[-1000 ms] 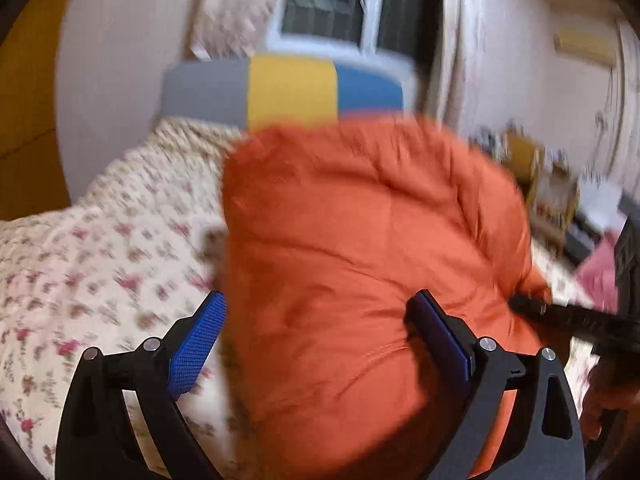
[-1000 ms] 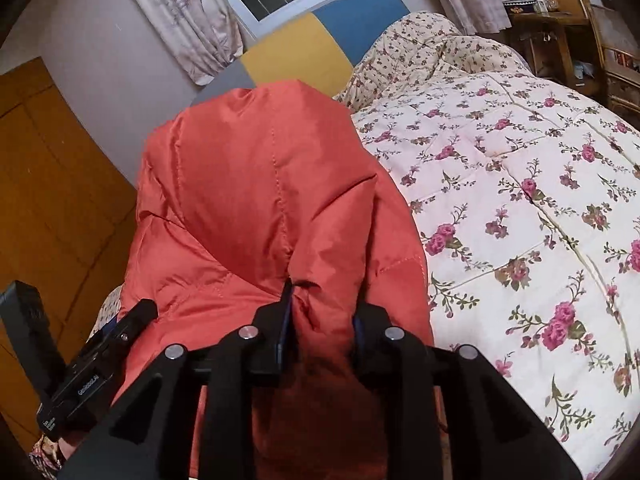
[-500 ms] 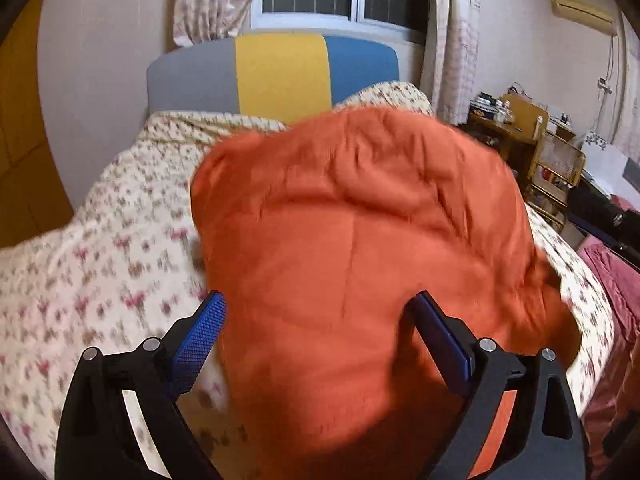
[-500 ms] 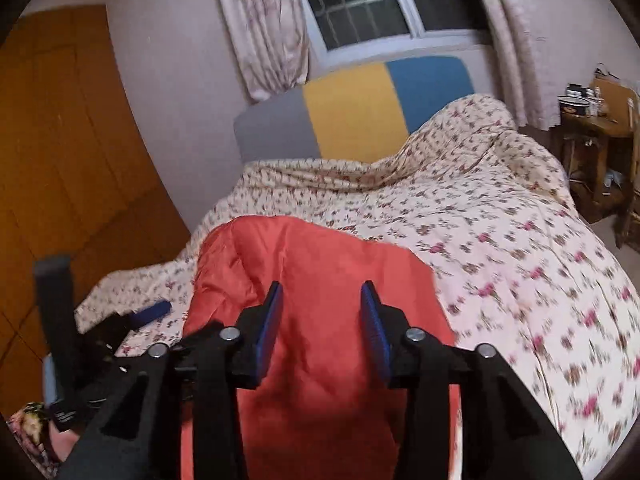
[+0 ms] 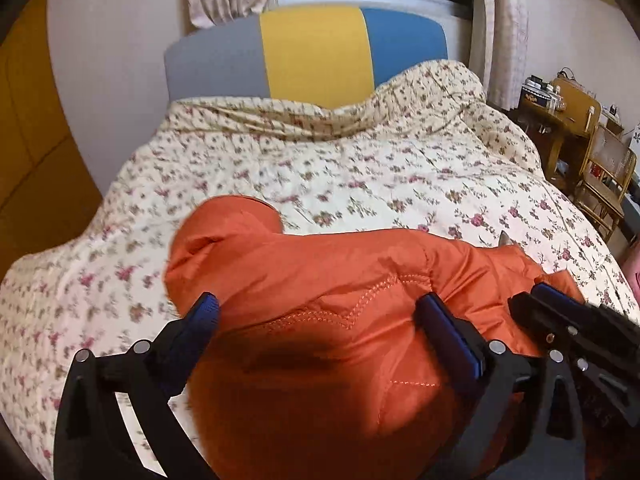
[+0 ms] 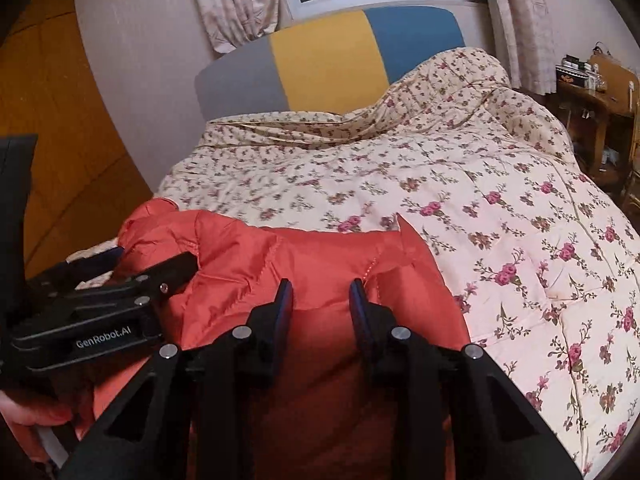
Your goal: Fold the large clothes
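Left wrist: orange jacket (image 5: 328,344) on quilt (image 5: 360,176)

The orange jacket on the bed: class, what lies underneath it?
The orange jacket lies on a floral quilt, which shows around it on the far side and both sides. Whatever sits directly beneath the jacket, or beneath the quilt, is covered and cannot be seen.

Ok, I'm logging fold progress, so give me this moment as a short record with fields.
garment: orange puffer jacket, bunched on the floral quilt, near edge of bed
left gripper: jaws opening, wide, jacket between them, not pinched
right gripper: jaws closing, jacket fabric between them, no clear pinch
fold: not neat yet
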Available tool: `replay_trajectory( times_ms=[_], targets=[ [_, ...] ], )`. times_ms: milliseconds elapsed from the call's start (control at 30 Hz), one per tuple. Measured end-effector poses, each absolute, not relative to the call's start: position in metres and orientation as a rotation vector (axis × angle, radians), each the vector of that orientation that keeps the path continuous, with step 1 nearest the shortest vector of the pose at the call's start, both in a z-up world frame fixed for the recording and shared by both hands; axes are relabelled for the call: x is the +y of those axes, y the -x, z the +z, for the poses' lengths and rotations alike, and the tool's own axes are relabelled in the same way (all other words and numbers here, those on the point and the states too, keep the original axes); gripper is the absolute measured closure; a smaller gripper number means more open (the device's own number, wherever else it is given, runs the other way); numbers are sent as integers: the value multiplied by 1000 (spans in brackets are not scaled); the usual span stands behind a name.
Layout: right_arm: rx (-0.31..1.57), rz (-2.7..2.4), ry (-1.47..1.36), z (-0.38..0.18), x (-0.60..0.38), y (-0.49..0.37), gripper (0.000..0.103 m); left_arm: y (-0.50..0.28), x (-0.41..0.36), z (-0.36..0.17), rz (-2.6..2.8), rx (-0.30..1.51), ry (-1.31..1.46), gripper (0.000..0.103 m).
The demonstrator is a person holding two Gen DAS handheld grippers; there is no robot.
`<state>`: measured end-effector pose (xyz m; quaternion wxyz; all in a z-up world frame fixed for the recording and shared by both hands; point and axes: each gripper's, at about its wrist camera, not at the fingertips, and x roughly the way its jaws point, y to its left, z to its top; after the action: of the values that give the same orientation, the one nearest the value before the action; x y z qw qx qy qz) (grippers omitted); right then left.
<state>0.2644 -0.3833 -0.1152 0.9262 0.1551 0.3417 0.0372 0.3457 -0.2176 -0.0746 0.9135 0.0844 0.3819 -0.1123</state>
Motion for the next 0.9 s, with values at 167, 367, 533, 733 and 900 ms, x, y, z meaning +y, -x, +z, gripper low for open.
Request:
replay_trajectory(
  times_ms=[167,367,533,733,900],
  targets=[
    [716,62,-352,-126,-390,-272,75,-357,-228,-90,-234,824,-187,3],
    [739,79,-366,-136,-392,-285,75,-371,-228,-110,-239,843,-140,3],
    [758,76,-378,-145,-392,-292,75,-374,-228,-120,-218,819,-133,3],
    [778,60,-373,-154,-390,-298,75,-377,-227,-129,-220,811,-126,3],
    [796,51,-367,-163,-390,-310,75,-385,-227,-135,-208,828,-118,3]
  ],
)
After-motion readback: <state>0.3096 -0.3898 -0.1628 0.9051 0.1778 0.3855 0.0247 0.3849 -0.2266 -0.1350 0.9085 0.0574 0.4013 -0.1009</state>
